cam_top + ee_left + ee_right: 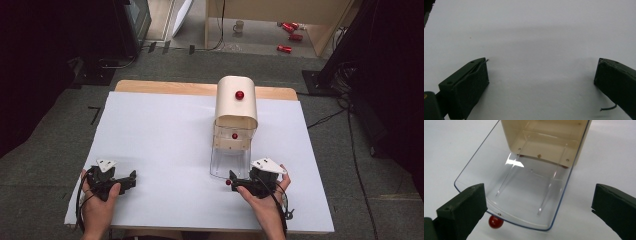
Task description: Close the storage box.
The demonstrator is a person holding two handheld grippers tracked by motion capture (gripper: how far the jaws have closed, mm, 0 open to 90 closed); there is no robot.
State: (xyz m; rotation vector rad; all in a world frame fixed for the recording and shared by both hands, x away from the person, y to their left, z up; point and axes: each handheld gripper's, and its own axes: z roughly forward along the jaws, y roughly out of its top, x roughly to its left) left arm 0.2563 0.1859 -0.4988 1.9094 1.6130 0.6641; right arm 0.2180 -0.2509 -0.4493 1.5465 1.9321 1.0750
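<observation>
Two grippers rest low over the white table (165,145), one in each of the person's hands. We see the left gripper (131,176) near the table's front left corner, held in the left hand (97,200), and in the left gripper view its fingers (465,85) are spread wide with bare white surface between them.

We find the right gripper (232,181) toward the front right, held in the right hand (265,200), its fingers (461,207) also spread wide. Just ahead of it stands a cream bread box (236,102) with a small red knob (239,95) on its rounded top, set right of the middle near the far edge. Its clear door (524,192) is folded down flat on the table and reaches toward the person. A second red knob (496,222) sits at the door's front edge, just beside the right gripper's left-hand finger in the right gripper view; we cannot tell whether they touch. The box's inside looks cream and bare.

Beyond the table, on the floor (250,45), a mug (239,26) and several red cans (290,35) lie well apart from the table.
</observation>
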